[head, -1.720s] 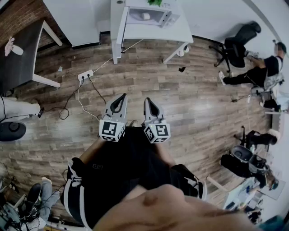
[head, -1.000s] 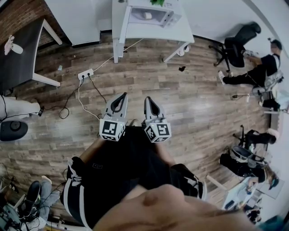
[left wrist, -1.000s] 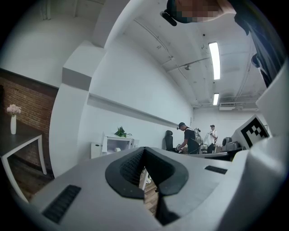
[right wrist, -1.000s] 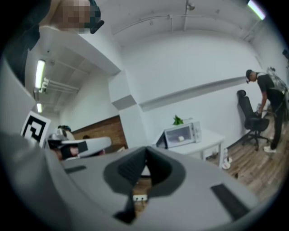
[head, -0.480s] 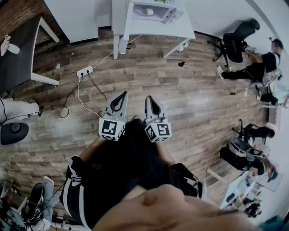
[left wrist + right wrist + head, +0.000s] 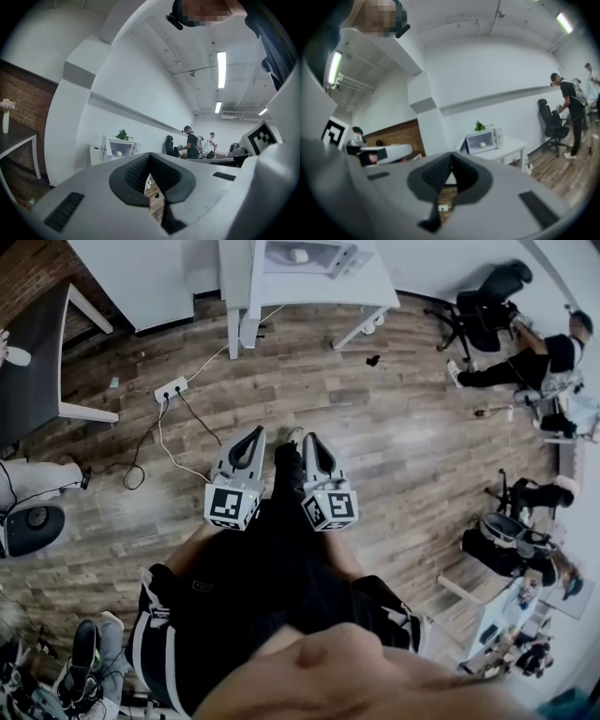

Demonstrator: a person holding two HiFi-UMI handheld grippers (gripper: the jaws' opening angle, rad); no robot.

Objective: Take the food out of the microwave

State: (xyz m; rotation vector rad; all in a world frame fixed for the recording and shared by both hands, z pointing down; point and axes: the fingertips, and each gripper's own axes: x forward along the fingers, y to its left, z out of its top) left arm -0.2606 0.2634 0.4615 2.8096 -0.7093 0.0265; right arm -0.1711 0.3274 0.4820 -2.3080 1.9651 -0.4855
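Both tools are out in front of me, side by side in the middle of the head view, over the wooden floor [image 6: 394, 456]. My left tool [image 6: 255, 431] is pinched together at the tips with nothing in it. My right tool [image 6: 307, 438] is the same deal, closed up and empty. In each tool's own view the pads meet at the front and I just see a bit of floor through the gap behind them.

The microwave [image 6: 307, 256] is way up at the top centre of the head view, sitting on a white desk [image 6: 375, 294] against the wall, well apart from both tools. In the right gripper view it's just right of centre, and its door [image 6: 462, 145] looks swung open to the left. The food [image 6: 482, 145] is a small pale roundish thing, and it's still inside the microwave. There's a little green plant [image 6: 479, 125] on top of the microwave.

Other stuff: a white power strip [image 6: 170, 388] with cables lies on the floor in the upper left. A black office chair [image 6: 489, 285] stands at the upper right, with a person [image 6: 553, 357] just beside it near the right edge.
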